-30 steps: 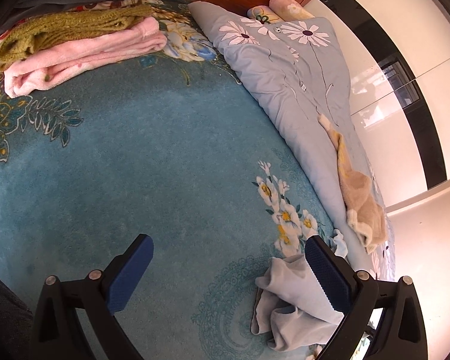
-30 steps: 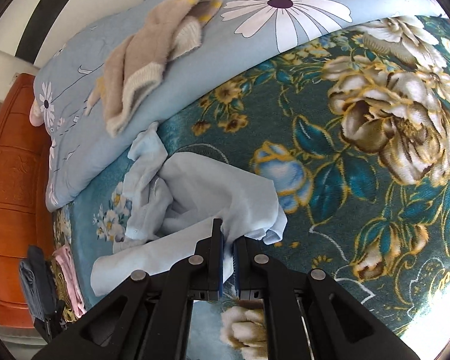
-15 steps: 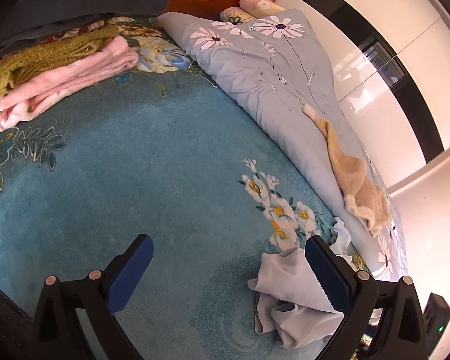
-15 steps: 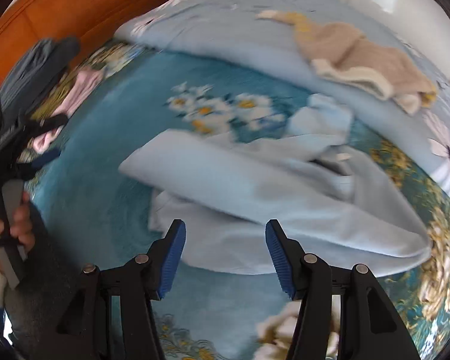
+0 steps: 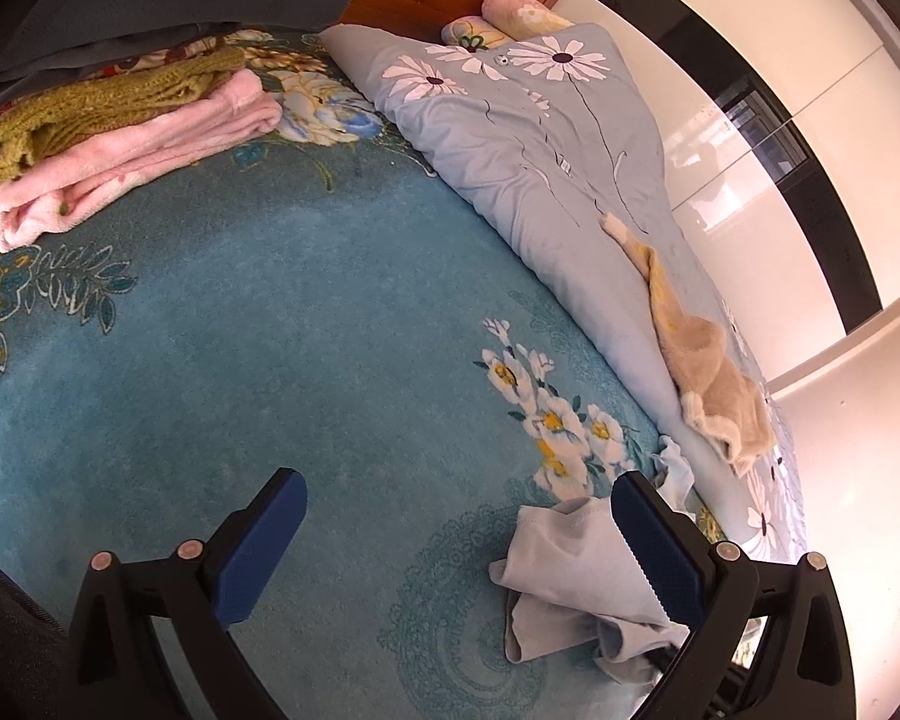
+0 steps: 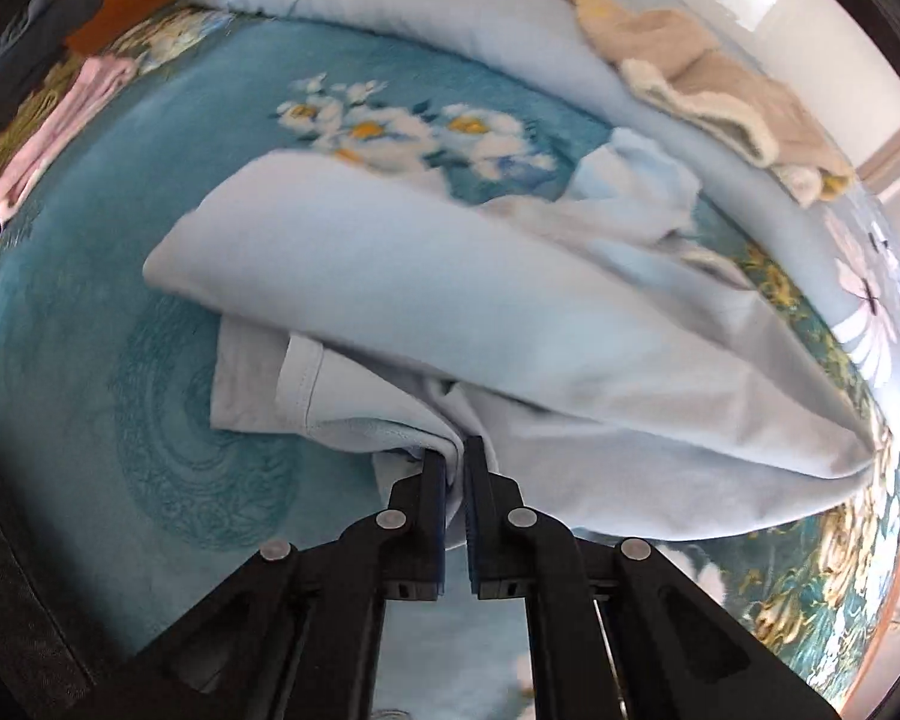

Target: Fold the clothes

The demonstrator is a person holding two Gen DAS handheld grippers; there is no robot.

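On the teal floral bedspread (image 5: pixel 306 324), the light blue T-shirt (image 6: pixel 450 324) lies crumpled beside the grey quilt (image 5: pixel 534 138). Right gripper (image 6: pixel 455 468) jaws are clamped on its hem; left gripper (image 5: pixel 459 546) gapes wide, empty. Best to pinch a matching corner, then spread the cloth flat before folding.

No readable text, labels, brands, numbers or signs anywhere

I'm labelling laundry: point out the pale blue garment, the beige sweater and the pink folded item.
pale blue garment (image 6: pixel 450 300), right wrist view, its broad upper fold.
beige sweater (image 5: pixel 714 372), left wrist view, its bunched body.
pink folded item (image 5: pixel 138 150), left wrist view, its top layer.
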